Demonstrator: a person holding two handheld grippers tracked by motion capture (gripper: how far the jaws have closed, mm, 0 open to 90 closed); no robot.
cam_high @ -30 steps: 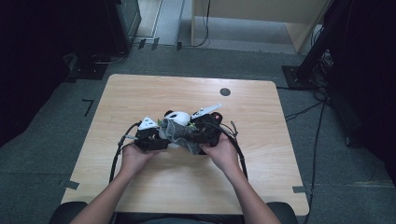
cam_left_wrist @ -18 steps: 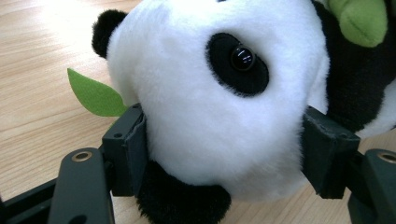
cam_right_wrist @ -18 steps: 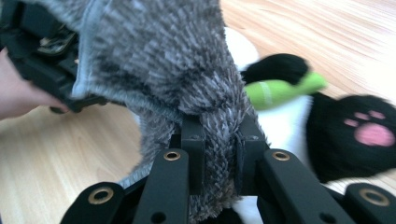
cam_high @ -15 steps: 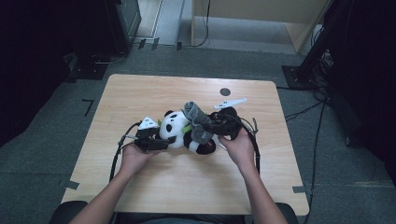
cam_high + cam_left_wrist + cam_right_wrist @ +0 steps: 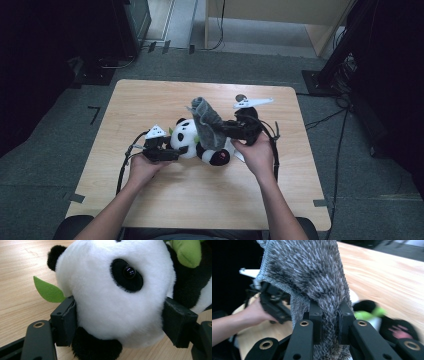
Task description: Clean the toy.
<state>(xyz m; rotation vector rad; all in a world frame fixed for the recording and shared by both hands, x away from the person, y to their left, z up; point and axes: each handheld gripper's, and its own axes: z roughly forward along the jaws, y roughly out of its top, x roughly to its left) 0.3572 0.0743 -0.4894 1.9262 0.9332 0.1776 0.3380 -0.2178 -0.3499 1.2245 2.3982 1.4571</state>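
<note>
The left hand-held gripper [image 5: 172, 153] braces the plush panda [image 5: 112, 297] by its head on the desk [image 5: 150, 100], its jaws just easing wider, perhaps barely gripping; the right hand-held gripper [image 5: 329, 322], clenched on the grey fuzzy cloth [image 5: 312, 272], lifts it clear of the toy.

The high view looks forward and down from above the person's side of the desk [image 5: 150, 100], far enough to take in the whole top and the floor around it. The left gripper view sits low, just above the desk, very close to the panda toy [image 5: 112, 297] between its jaws. The right gripper view looks along its own jaws, close on the grey cloth [image 5: 312, 277], with the left hand-held gripper [image 5: 274, 305] beyond. All three views share the panda and the desk.
</note>
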